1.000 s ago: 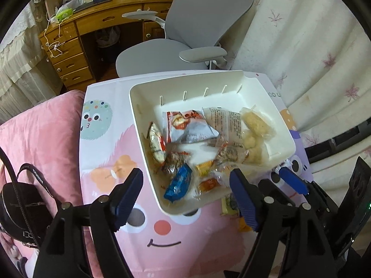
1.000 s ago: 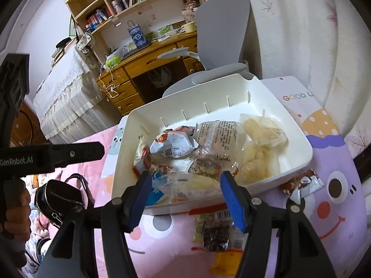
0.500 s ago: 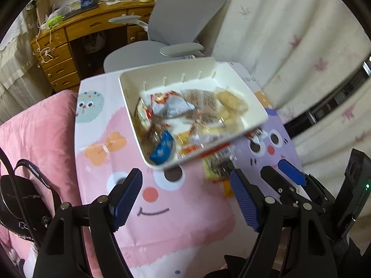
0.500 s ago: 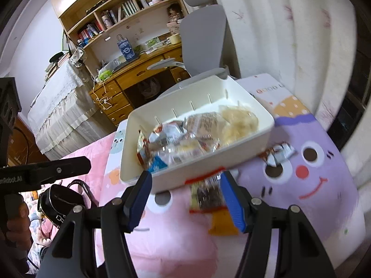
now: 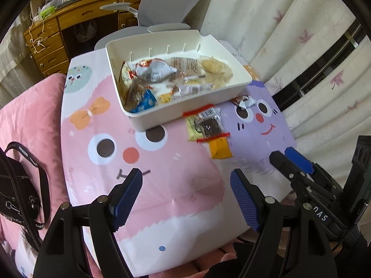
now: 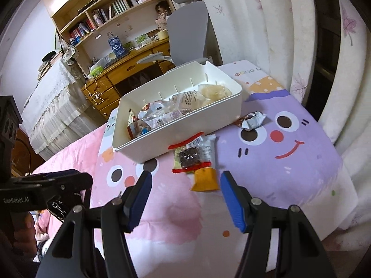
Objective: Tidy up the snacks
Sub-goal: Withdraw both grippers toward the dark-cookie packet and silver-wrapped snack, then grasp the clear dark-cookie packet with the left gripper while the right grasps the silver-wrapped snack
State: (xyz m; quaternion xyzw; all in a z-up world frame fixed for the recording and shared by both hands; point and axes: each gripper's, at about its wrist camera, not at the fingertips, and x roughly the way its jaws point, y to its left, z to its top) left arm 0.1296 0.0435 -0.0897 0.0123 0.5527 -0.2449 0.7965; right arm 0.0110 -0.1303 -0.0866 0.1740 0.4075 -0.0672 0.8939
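A white plastic bin (image 5: pixel 241 85) (image 6: pixel 208 120) holds several wrapped snacks on a cartoon-print cloth. In front of it lie a clear packet with a dark cake (image 5: pixel 209 125) (image 6: pixel 192 156), an orange packet (image 5: pixel 220 149) (image 6: pixel 205 180) and a silver and brown wrapper (image 5: pixel 244 102) (image 6: pixel 251 120). My left gripper (image 5: pixel 186 199) is open and empty, well in front of the bin. My right gripper (image 6: pixel 185 197) is open and empty, just short of the orange packet. The right gripper also shows at the right of the left wrist view (image 5: pixel 292 162).
A grey office chair (image 5: pixel 162 11) and a wooden desk (image 5: pixel 76 23) stand behind the table. White curtains (image 5: pixel 301 34) hang on the right. A black bag (image 5: pixel 18 185) lies on pink bedding (image 5: pixel 25 111) at the left.
Both grippers have drawn back from the bin toward me, so the bin looks smaller and the loose packets in front of it have come into full view. Both stay open.
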